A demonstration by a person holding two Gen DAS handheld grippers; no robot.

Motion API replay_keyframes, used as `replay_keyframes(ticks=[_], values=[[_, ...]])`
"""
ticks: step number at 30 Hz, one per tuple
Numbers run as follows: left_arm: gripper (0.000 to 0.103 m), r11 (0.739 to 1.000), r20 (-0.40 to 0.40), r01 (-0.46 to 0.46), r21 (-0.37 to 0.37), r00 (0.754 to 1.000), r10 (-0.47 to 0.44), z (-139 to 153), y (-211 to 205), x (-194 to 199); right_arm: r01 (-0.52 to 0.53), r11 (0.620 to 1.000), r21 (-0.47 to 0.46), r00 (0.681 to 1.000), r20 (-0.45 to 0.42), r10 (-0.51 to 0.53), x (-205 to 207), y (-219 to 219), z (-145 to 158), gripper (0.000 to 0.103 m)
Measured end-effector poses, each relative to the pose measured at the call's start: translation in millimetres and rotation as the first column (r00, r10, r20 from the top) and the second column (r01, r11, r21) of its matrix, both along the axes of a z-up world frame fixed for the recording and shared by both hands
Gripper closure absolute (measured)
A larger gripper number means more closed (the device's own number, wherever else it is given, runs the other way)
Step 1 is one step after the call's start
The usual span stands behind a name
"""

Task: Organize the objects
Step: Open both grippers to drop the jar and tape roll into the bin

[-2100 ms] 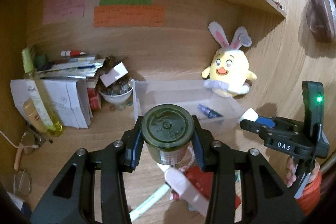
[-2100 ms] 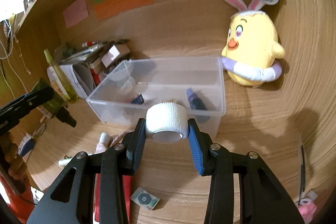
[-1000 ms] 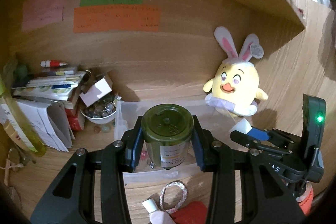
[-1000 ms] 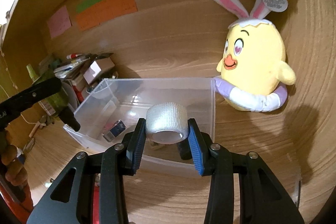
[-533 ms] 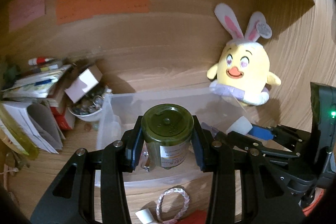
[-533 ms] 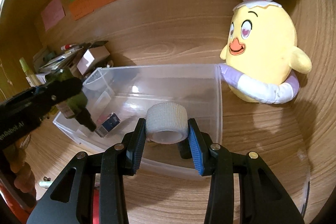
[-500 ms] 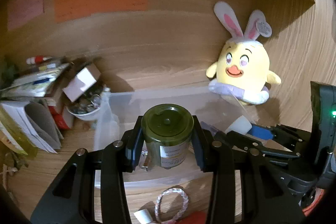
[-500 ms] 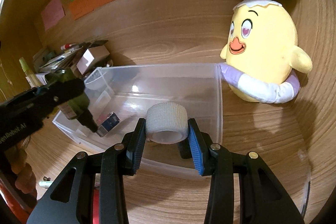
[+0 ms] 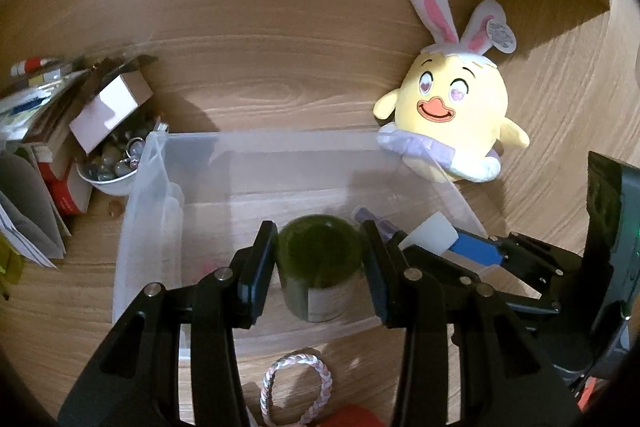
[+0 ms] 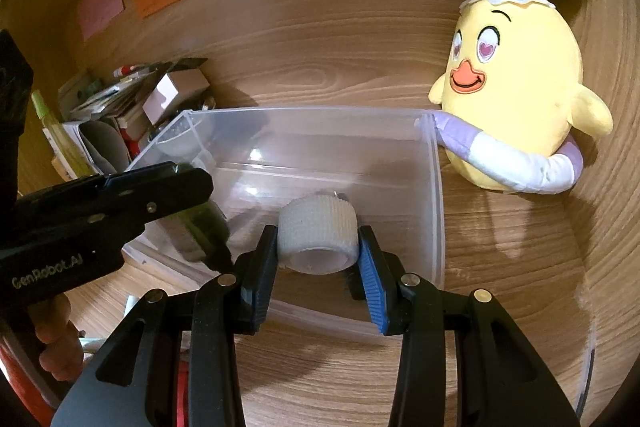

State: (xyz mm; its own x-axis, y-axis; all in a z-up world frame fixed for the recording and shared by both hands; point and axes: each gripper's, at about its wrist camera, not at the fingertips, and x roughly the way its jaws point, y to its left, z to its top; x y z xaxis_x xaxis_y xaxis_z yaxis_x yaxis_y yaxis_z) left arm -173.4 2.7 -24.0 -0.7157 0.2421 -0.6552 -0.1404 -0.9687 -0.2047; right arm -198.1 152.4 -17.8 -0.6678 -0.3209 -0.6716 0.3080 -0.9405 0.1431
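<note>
Here my left gripper (image 9: 320, 259) jaws clench 1 green jar (image 9: 318, 267) and my right gripper (image 10: 318, 251) jaws clench 1 white tape roll (image 10: 318, 233), both hanging inside the 1 clear bin (image 10: 434, 187) for dropping, with 1 plush chick (image 10: 516, 87) touching its far corner on the worktop (image 10: 500, 267).

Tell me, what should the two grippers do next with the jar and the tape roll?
Probably lower both a little further, then let go. The left gripper holds the green jar and the right gripper holds the white tape roll, both already over the clear plastic bin, but whether they touch its floor is unclear.
</note>
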Motion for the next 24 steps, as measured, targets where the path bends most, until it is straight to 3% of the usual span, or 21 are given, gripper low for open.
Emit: replay_keyframes(ticks=[3,7,11,14,19,24], values=[[0.061,1.0,0.007,-0.009,-0.011,1.0,0.009,-1,-1,-1,0.001,1.0,0.002,1.0,-0.001,-0.001,0,0,0,0.067],[0.05,0.999,0.009,-0.031,-0.041,0.999,0.031,-2,-2,0,0.004,1.0,0.005,1.0,-0.003,-0.004,0,0,0,0.067],[0.046,0.997,-0.003,-0.038,-0.063,0.999,0.038,0,-2,2,0.007,1.0,0.011,1.0,-0.001,-0.007,-1,-1,0,0.066],[0.041,0.996,-0.013,-0.045,-0.082,0.999,0.044,1,-2,4,0.006,1.0,0.011,1.0,0.002,-0.006,-1,0,1,0.063],[0.034,0.996,-0.012,-0.047,-0.076,0.999,0.046,6,-5,7,0.011,0.999,0.038,1.0,-0.02,-0.01,4,-3,3,0.049],[0.031,0.996,-0.022,-0.055,-0.063,0.998,0.054,16,-13,17,0.016,0.999,0.046,0.999,-0.043,-0.014,9,-4,8,0.043]])
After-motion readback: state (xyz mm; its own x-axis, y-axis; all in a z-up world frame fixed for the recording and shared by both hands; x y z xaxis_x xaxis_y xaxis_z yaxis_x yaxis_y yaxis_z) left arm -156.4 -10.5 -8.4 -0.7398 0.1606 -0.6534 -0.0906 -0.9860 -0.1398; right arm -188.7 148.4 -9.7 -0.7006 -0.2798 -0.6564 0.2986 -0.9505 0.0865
